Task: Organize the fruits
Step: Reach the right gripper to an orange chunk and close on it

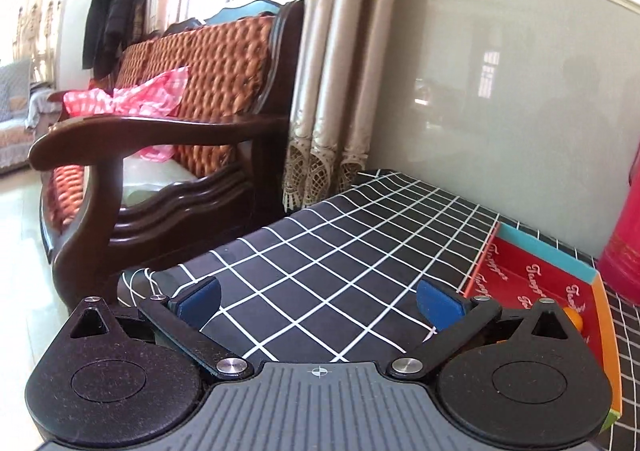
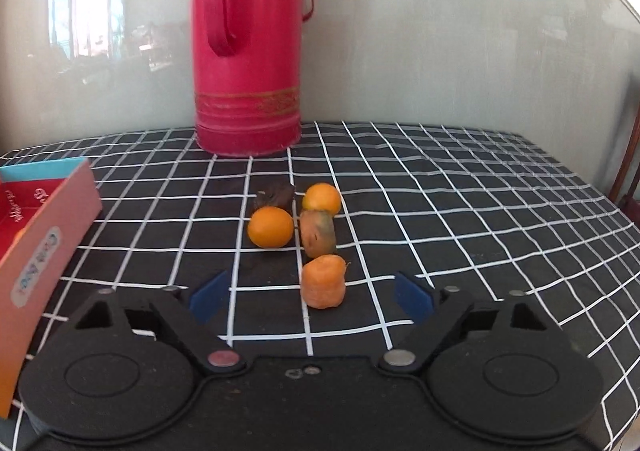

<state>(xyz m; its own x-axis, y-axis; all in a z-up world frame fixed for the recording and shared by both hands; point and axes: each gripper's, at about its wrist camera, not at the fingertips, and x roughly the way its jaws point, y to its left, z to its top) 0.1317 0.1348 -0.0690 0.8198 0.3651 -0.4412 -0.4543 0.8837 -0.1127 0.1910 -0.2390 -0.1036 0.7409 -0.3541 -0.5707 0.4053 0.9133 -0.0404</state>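
In the right wrist view several fruits lie in a cluster on the black checked tablecloth (image 2: 440,211): two round oranges (image 2: 270,227) (image 2: 322,198), an orange carrot-like piece (image 2: 323,282) nearest me, a mouldy brownish piece (image 2: 318,233) and a dark brown piece (image 2: 276,194). My right gripper (image 2: 311,297) is open and empty, its jaws either side of the carrot-like piece, apart from it. A red open box (image 2: 40,235) stands at the left. My left gripper (image 1: 319,301) is open and empty over bare cloth; the box (image 1: 532,283) is to its right, with an orange fruit (image 1: 574,317) partly hidden inside.
A tall red thermos jug (image 2: 248,43) stands at the table's back against the grey wall; it also shows in the left wrist view (image 1: 626,243). A dark wooden sofa (image 1: 160,155) and curtains (image 1: 336,91) stand beyond the table's left edge.
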